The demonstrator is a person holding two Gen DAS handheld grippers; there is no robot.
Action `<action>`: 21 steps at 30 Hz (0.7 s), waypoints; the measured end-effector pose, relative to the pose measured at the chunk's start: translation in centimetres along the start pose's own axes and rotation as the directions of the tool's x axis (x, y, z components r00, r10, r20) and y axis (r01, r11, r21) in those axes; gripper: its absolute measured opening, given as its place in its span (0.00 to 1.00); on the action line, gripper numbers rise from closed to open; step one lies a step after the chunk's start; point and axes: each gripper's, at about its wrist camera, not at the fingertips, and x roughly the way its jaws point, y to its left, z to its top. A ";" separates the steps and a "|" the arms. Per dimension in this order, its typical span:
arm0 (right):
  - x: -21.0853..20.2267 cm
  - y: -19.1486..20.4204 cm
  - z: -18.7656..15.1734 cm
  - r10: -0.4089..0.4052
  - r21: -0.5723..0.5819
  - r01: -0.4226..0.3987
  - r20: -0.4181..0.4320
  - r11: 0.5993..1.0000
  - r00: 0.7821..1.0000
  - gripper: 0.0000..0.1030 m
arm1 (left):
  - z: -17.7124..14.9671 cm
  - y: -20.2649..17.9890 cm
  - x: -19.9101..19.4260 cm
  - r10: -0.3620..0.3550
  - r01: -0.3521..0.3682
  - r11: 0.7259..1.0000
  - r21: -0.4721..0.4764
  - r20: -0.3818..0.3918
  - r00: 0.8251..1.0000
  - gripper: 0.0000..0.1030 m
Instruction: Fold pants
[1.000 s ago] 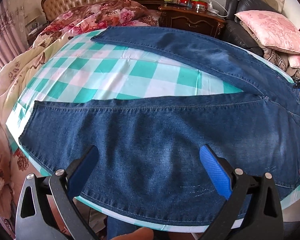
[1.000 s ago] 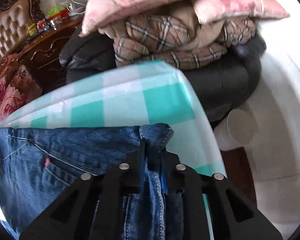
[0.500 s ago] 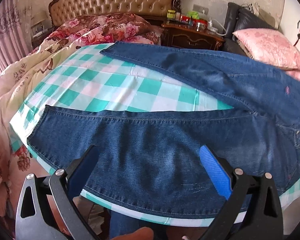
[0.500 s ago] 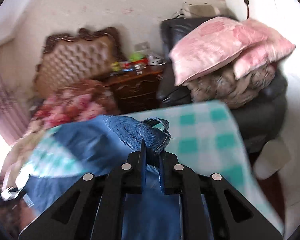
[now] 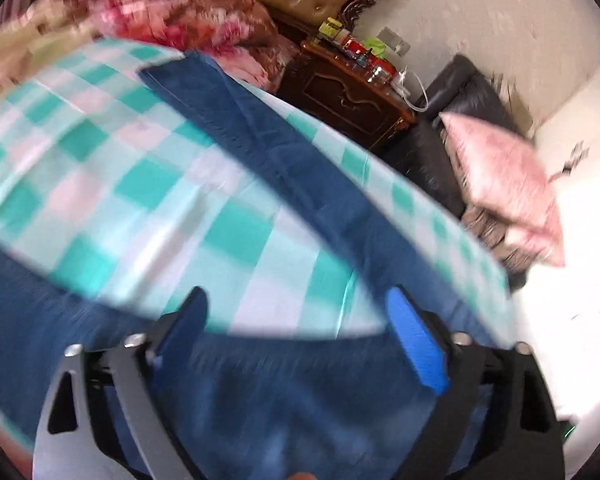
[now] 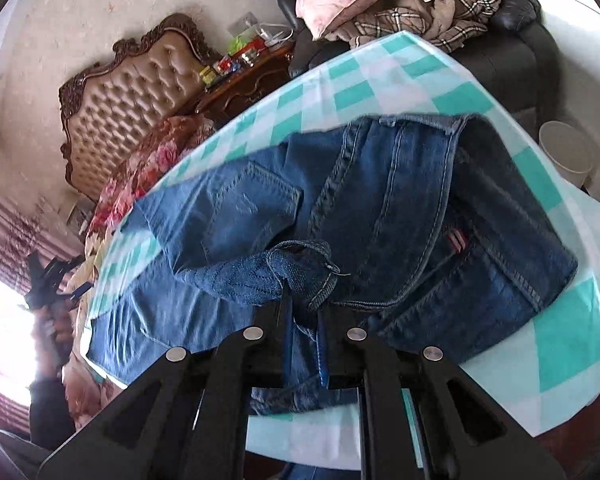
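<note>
Blue jeans (image 5: 300, 184) lie on a table with a teal and white checked cloth (image 5: 140, 184). One leg runs diagonally across the cloth, and the other leg (image 5: 260, 392) lies under my left gripper (image 5: 300, 332). Its blue-padded jaws are closing above that denim without pressing on it; the view is blurred. My right gripper (image 6: 304, 300) is shut on a corner of the waistband (image 6: 300, 260), lifted over the seat of the jeans (image 6: 400, 208), whose back pocket shows. The left gripper (image 6: 48, 276) appears far left in the right wrist view, in a person's hand.
A dark wooden nightstand (image 5: 340, 92) with small items stands behind the table. Beside it are a black armchair (image 6: 520, 40) with pink pillows (image 5: 508, 184) and a bed with a floral quilt (image 5: 172, 8). A white bin (image 6: 568, 152) stands on the floor past the table's edge.
The right gripper has carried the waistband corner across, doubling the seat of the jeans over. The left gripper has swung right along the near leg, and its jaws have narrowed slightly.
</note>
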 end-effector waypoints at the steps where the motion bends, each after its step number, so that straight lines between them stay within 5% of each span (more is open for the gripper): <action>1: -0.1 0.0 0.3 -0.001 -0.001 0.001 0.006 1.000 1.000 0.11 | 1.3 0.3 1.2 -0.024 0.023 0.999 -0.026 -0.013 1.000 0.71; 8: 0.1 -0.2 0.0 -0.028 -0.016 0.028 0.003 0.999 1.000 0.11 | 9.0 3.4 10.3 -0.061 0.051 0.978 -0.201 -0.046 0.997 0.40; 13: 0.1 -0.3 0.1 -0.028 -0.021 0.027 -0.002 0.999 1.000 0.11 | 12.3 5.3 14.5 -0.080 0.064 0.948 -0.311 -0.039 0.996 0.32; 21: -0.1 -0.6 0.7 -0.019 -0.023 0.019 -0.004 1.000 1.000 0.11 | 16.0 6.9 17.3 -0.022 0.012 0.940 -0.341 -0.024 0.999 0.26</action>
